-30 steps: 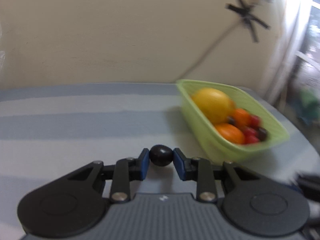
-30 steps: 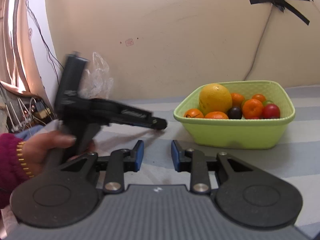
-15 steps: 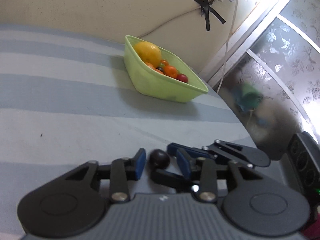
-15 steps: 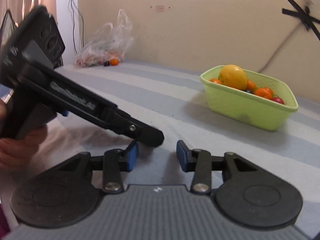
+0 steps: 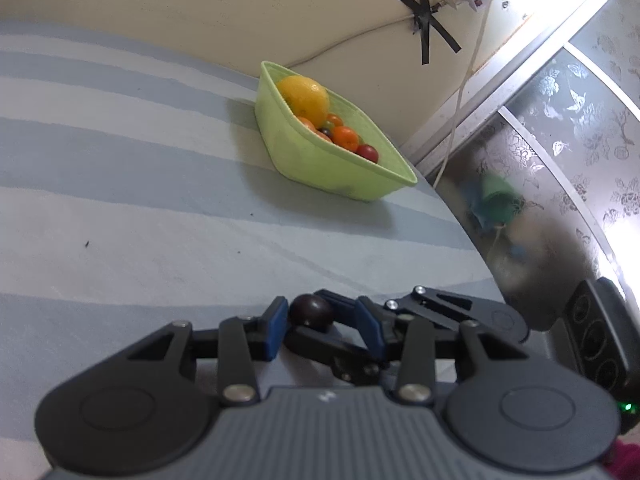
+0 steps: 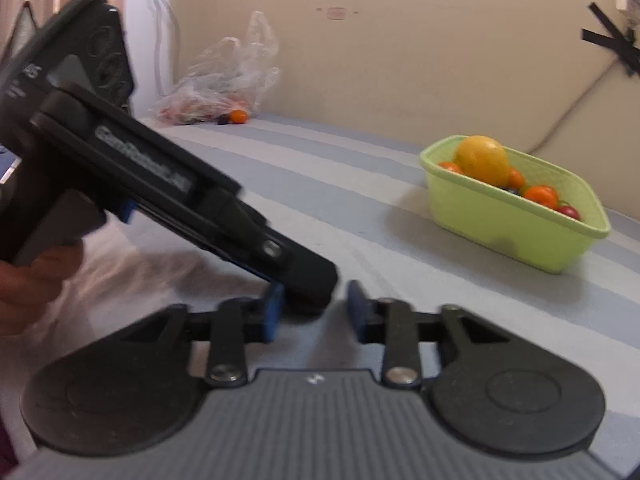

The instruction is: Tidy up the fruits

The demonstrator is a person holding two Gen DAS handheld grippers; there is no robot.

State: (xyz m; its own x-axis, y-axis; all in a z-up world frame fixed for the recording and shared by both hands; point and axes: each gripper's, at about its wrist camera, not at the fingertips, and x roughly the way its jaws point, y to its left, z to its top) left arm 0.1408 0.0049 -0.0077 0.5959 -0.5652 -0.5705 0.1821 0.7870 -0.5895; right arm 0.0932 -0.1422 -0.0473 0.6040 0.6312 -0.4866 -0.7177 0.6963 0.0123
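We pass the plum (image 5: 311,313) between grippers; right gripper (image 5: 340,322) clenches it, left gripper (image 5: 322,326) released. Next, basket (image 5: 320,160) at one o'clock.

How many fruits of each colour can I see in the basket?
Yellow: 1
Orange: 3
Red: 1
Green: 1
Dark: 1
Total: 7 showing; more may be hidden underneath.
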